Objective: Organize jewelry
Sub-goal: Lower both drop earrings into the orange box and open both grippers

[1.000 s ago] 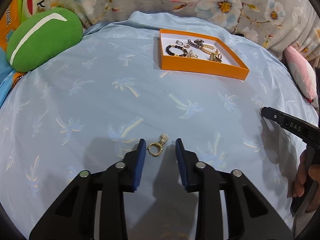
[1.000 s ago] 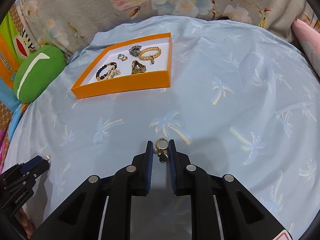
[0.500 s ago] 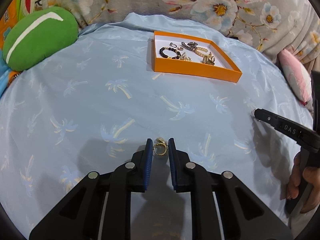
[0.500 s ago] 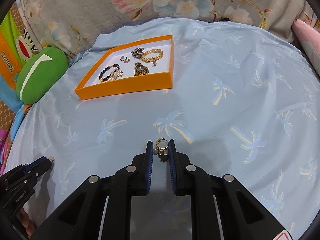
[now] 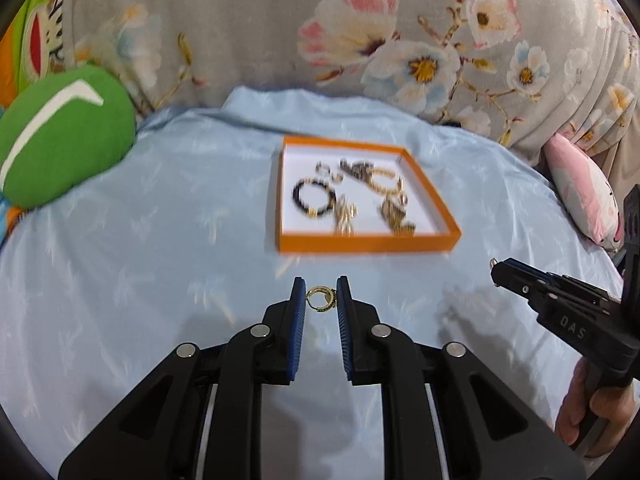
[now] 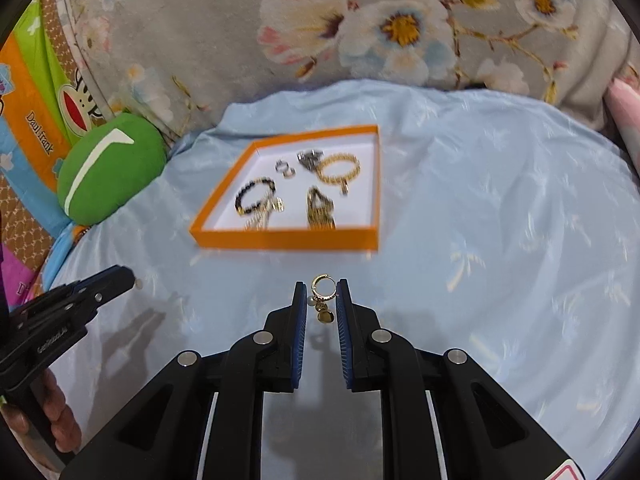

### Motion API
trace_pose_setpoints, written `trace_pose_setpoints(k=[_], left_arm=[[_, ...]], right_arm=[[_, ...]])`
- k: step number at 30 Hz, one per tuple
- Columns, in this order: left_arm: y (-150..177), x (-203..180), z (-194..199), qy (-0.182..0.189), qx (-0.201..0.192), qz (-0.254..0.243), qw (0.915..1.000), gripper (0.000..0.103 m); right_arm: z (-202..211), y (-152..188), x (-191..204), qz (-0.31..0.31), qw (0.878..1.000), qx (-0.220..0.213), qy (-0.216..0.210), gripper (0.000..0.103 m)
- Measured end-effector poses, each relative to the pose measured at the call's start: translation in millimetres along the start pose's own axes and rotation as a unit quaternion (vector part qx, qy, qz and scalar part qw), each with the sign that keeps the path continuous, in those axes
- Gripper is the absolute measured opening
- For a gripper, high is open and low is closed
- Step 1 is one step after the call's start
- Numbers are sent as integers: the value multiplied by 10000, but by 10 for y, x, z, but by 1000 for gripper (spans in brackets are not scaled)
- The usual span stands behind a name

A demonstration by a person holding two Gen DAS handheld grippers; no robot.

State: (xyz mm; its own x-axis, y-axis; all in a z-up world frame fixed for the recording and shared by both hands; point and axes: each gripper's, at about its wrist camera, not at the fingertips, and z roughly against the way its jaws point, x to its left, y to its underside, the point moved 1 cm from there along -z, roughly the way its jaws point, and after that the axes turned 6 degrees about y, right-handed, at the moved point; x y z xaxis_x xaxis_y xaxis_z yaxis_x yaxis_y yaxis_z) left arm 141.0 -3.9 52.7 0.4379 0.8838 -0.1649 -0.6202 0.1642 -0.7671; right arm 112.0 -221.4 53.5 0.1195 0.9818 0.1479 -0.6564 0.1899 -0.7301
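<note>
My left gripper (image 5: 320, 294) is shut on a gold hoop earring (image 5: 320, 297), lifted above the light blue sheet (image 5: 160, 260). My right gripper (image 6: 321, 298) is shut on a matching gold earring (image 6: 323, 296) with small charms hanging from it. An orange tray (image 5: 368, 241) with a white floor lies ahead of both, holding a dark bead bracelet (image 5: 314, 200), a gold bracelet (image 5: 386, 182) and several smaller pieces. The same tray (image 6: 288, 238) shows in the right wrist view. The right gripper (image 5: 496, 276) appears at the right of the left wrist view, the left gripper (image 6: 132, 280) at the left of the right wrist view.
A green cushion (image 5: 60, 140) lies at the left edge of the sheet, and a pink pillow (image 5: 584, 196) at the right. A grey floral blanket (image 5: 360, 40) rises behind the tray. A hand (image 5: 596, 408) grips the right tool's handle.
The left gripper closed on the earring that lay on the sheet and lifted it. Both grippers have risen and tilted up with their earrings, and the tray now sits closer ahead.
</note>
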Motion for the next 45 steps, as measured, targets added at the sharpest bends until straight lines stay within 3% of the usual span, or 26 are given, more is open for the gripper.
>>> trace_pose_setpoints(k=[10,20,22,24,26,45], left_arm=[[-832,-37,-656,32,-339,-23,9994,15],[-950,82,-1575,99,-26,127,9999,15],[-925,84,-1634,109,-55,143,9998,17],[-896,89,-1669,53,-58,140,9999,41],[-877,93,-1672,-27,-80,133,9999,46],[-872,107,-1667,-186,-158,45,9997,47]], right_arm=[[-483,-725,44,23,9994,-335,-105,14],[-1244,-914,73,36,9997,-117,-211,14],[-1310,-888,68,31,9996,-103,-257,15],[-1319,-858,57,20,9996,-149,-221,16],[-1311,-847,38,-12,9996,-171,-212,17],[-1330,-804,30,44,9997,-167,-176,18]])
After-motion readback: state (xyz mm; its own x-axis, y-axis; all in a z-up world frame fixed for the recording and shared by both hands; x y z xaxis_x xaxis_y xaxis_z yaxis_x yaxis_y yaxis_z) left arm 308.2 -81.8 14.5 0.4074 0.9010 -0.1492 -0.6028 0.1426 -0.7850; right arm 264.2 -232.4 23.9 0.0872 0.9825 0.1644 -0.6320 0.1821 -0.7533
